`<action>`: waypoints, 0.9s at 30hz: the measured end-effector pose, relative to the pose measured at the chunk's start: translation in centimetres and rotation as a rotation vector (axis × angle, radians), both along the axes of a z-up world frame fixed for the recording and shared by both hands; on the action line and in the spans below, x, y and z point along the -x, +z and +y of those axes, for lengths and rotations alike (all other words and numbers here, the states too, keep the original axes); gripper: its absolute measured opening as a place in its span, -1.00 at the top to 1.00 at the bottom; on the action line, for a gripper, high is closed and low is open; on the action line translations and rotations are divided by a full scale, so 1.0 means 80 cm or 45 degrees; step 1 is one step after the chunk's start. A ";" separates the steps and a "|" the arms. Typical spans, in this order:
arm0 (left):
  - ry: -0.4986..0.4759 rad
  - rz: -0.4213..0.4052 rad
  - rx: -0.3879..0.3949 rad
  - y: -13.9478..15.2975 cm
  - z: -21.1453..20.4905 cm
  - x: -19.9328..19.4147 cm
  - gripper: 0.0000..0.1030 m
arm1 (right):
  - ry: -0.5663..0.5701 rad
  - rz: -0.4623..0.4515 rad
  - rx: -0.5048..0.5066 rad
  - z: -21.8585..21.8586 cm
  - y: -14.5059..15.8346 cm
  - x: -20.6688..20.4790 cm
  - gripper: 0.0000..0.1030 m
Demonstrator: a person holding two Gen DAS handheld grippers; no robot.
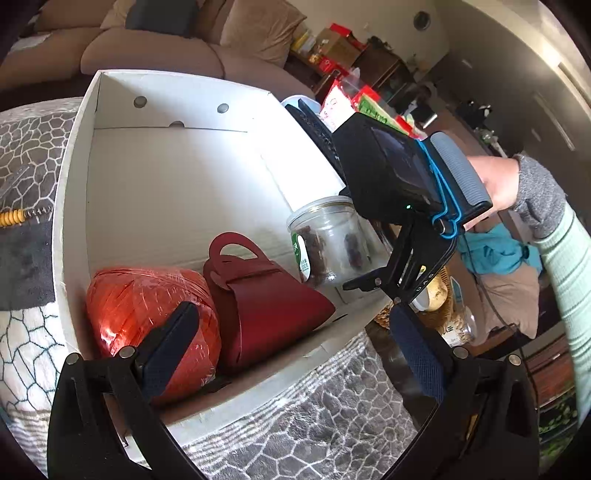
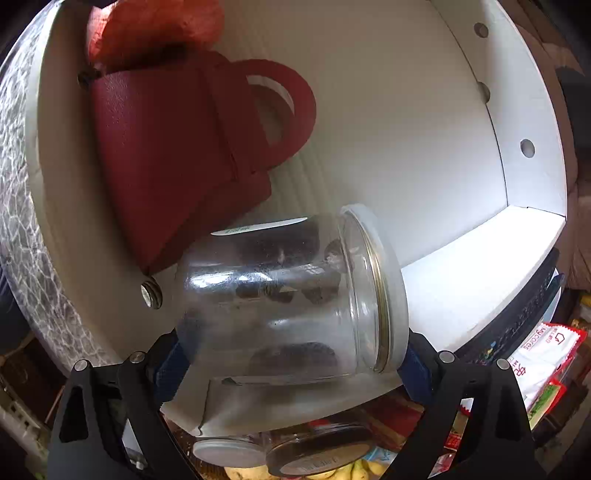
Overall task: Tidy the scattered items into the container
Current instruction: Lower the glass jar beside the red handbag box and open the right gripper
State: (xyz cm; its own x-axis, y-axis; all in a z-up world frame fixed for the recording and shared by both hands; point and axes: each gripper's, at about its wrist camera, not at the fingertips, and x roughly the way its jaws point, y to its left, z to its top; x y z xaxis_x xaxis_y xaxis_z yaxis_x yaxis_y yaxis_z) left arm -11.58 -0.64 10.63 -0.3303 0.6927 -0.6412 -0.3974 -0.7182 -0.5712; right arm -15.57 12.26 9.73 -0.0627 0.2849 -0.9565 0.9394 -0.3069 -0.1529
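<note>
A white cardboard box (image 1: 166, 177) holds an orange-red wrapped ball (image 1: 147, 306) and a dark red handbag-shaped gift box (image 1: 266, 295). My right gripper (image 2: 291, 365) is shut on a clear glass jar (image 2: 284, 299) with a grey lid, holding it on its side over the box's right edge; the jar (image 1: 328, 243) and that gripper (image 1: 373, 284) also show in the left wrist view. The gift box (image 2: 166, 155) and ball (image 2: 155, 29) lie beyond the jar. My left gripper (image 1: 291, 343) is open and empty, hovering above the box's near corner.
The box (image 2: 517, 110) sits on a grey crackle-pattern blanket (image 1: 295, 435). A brown sofa (image 1: 155, 44) stands behind. Snack packets (image 2: 543, 354) and a black tray (image 1: 317, 129) lie to the right; jars (image 2: 317, 454) and fruit sit below the box edge.
</note>
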 end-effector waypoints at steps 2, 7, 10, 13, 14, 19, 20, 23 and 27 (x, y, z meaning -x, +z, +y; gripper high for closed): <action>0.005 0.002 -0.004 0.001 -0.003 0.000 -1.00 | -0.055 -0.019 0.043 0.003 0.008 0.005 -0.90; 0.002 0.008 -0.007 0.004 -0.007 -0.001 -1.00 | -0.019 -0.015 -0.068 0.004 0.000 0.001 -0.92; 0.001 0.010 -0.018 0.005 -0.012 -0.004 -1.00 | -0.005 0.030 -0.113 0.004 0.003 0.004 -0.94; -0.002 0.015 -0.020 0.008 -0.016 -0.005 -1.00 | -0.072 0.018 -0.026 0.004 0.020 0.011 -0.97; -0.001 0.017 -0.019 0.009 -0.018 -0.005 -1.00 | -0.102 0.009 0.011 0.006 0.028 0.013 -0.97; 0.021 0.024 -0.030 0.014 -0.028 -0.004 -1.00 | -0.195 0.034 0.170 0.011 0.061 0.026 -0.97; 0.029 0.021 -0.038 0.014 -0.029 -0.003 -1.00 | -0.269 0.070 0.226 0.009 0.063 0.044 -0.97; 0.039 0.014 -0.047 0.015 -0.029 0.000 -1.00 | -0.644 0.109 0.411 0.021 0.056 0.098 -0.97; 0.029 0.015 0.000 0.014 -0.021 0.000 -1.00 | -0.887 0.090 0.424 0.042 0.017 0.118 -0.97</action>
State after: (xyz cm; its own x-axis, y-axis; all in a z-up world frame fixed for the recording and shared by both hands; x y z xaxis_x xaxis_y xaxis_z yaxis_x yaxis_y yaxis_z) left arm -11.55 -2.31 11.72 -0.3537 0.6851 -0.6369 -0.3875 -0.7270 -0.5669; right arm -24.99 15.62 11.13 -0.0387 -0.0207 -0.9990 0.5042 -0.8636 -0.0017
